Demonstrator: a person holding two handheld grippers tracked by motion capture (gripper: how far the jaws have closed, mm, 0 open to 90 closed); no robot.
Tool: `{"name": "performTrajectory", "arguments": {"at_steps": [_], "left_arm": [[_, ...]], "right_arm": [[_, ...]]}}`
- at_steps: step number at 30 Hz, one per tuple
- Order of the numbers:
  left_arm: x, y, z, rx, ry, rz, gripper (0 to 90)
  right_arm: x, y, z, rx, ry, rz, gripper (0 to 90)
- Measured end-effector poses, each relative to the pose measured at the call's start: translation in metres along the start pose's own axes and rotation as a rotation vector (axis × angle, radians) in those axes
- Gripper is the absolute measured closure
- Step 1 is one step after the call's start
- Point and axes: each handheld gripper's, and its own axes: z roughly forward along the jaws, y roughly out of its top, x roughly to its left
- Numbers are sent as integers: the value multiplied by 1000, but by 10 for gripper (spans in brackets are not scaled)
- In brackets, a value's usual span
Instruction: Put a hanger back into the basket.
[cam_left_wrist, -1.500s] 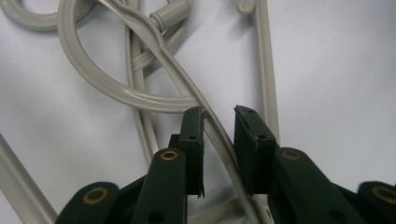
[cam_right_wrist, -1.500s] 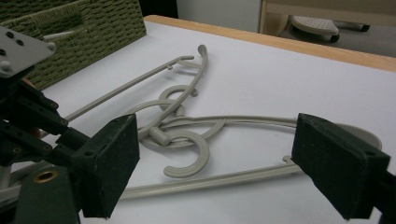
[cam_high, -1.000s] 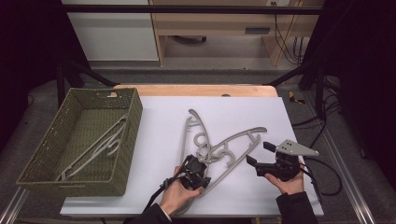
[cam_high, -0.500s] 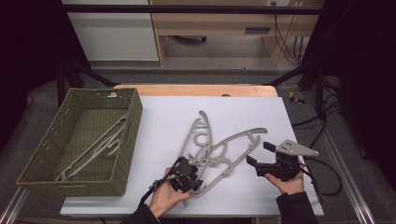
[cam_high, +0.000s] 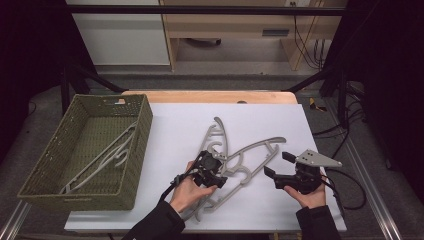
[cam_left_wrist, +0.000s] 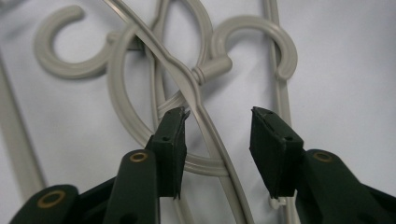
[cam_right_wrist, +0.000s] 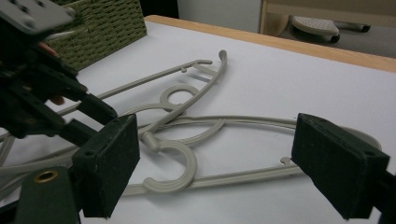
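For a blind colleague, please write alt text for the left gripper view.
Open black left tongs hover close over tangled grey plastic hangers on a white table, one thin hanger arm running between the jaws. Curved hooks overlap above.

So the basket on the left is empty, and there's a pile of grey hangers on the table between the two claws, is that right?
Not quite. The basket is not empty: the high view shows a grey hanger lying inside it. The rest stands: tangled hangers lie on the table between the left claw and the right claw.
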Motion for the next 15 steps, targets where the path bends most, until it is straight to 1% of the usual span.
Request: {"name": "performTrajectory", "arguments": {"at_steps": [1,2,3,4,5,6,7,8,9,10,14,15], "left_arm": [[1,0,5,23,-8,10,558],[1,0,9,26,-6,20,574],[-1,1,16,36,-5,32,591],[-3,2,18,42,8,32,607],[-3,2,18,42,8,32,613],[-5,3,21,43,44,40,635],[-5,3,21,43,44,40,654],[-5,5,23,51,66,32,681],[-5,5,23,51,66,32,697],[-5,7,26,54,79,19,700],[-4,10,28,69,80,9,696],[-2,12,31,82,76,-4,692]], "right_arm": [[0,0,0,0,0,0,156],[-1,0,0,0,-2,-3,156],[-1,0,0,0,-3,-4,156],[-1,0,0,1,-3,-3,156],[-1,0,0,1,-3,-4,156],[0,0,0,0,-2,-4,157],[0,0,0,0,-2,-4,157],[-1,0,-1,1,-1,-6,156],[-1,0,-1,1,-1,-6,156],[-1,0,0,1,-1,-5,156],[0,0,0,-1,0,-5,157],[0,0,0,-2,0,-5,157]]}}
